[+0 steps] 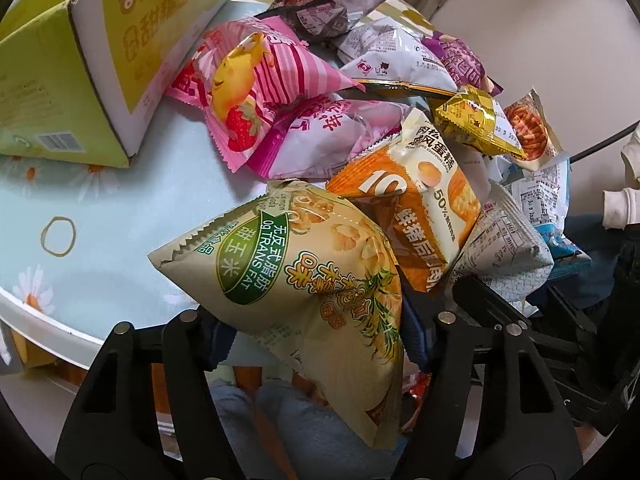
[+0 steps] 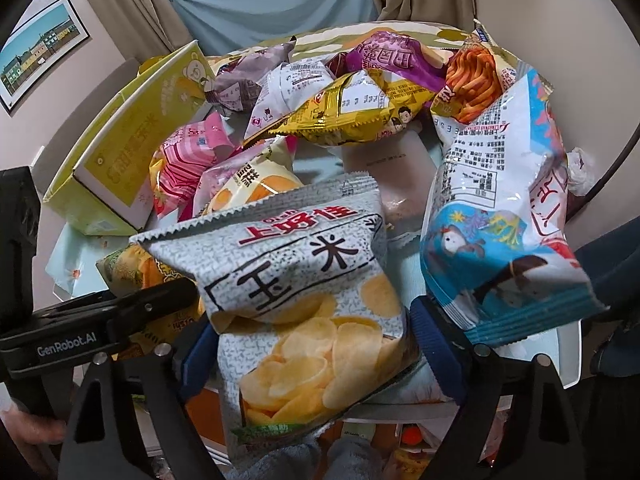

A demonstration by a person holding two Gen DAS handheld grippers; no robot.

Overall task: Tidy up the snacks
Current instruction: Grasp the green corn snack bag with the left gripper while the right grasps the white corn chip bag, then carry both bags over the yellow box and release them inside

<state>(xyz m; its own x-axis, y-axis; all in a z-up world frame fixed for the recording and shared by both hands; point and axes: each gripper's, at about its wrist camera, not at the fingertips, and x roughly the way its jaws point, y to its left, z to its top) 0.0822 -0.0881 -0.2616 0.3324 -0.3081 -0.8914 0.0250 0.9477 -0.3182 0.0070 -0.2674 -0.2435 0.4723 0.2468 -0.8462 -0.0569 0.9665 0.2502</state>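
My left gripper [image 1: 320, 336] is shut on a beige sweet-corn snack bag [image 1: 304, 272], held over the table's near edge. My right gripper [image 2: 310, 340] is shut on a grey corn-chip bag [image 2: 304, 280], also held at the near edge; that bag shows in the left wrist view [image 1: 504, 248] too. A pile of snack bags lies behind: a pink strawberry bag [image 1: 248, 92], an orange cake bag [image 1: 416, 216], a gold bag [image 2: 344, 112], a blue-and-white bag [image 2: 500, 216] and a purple bag [image 2: 396, 56].
An open yellow-green cardboard box [image 1: 72, 80] lies on its side at the left of the table, also in the right wrist view [image 2: 124, 152]. The floral tablecloth [image 1: 120, 216] has a white table rim [image 1: 44, 320]. The left gripper's body [image 2: 92, 320] is close beside the right one.
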